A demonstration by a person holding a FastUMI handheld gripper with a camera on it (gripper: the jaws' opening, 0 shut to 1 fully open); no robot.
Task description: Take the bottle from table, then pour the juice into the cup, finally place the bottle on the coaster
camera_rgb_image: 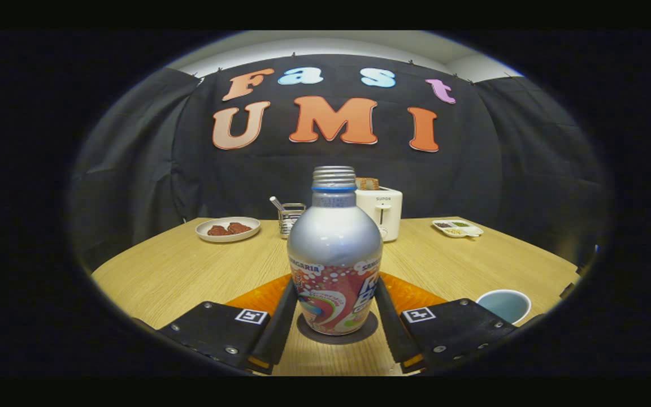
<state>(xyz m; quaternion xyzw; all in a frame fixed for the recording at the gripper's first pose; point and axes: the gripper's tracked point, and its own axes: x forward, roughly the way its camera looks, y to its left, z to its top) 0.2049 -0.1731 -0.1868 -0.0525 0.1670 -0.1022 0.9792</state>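
A silver bottle point(334, 254) with a red printed label and a threaded metal cap stands upright on a dark round coaster point(309, 332) on the wooden table point(173, 271). My gripper point(334, 316) has its two black fingers point(278, 322) pressed against the bottle's lower sides, one on each flank. A pale blue cup point(504, 305) stands just right of the right finger, and what it holds cannot be made out.
Beyond the bottle stand a white toaster point(385, 212) and a metal holder with a utensil point(290, 217). A white plate with brown food point(228, 229) lies far left, a small divided dish point(457, 228) far right. An orange mat point(416, 294) shows behind the fingers.
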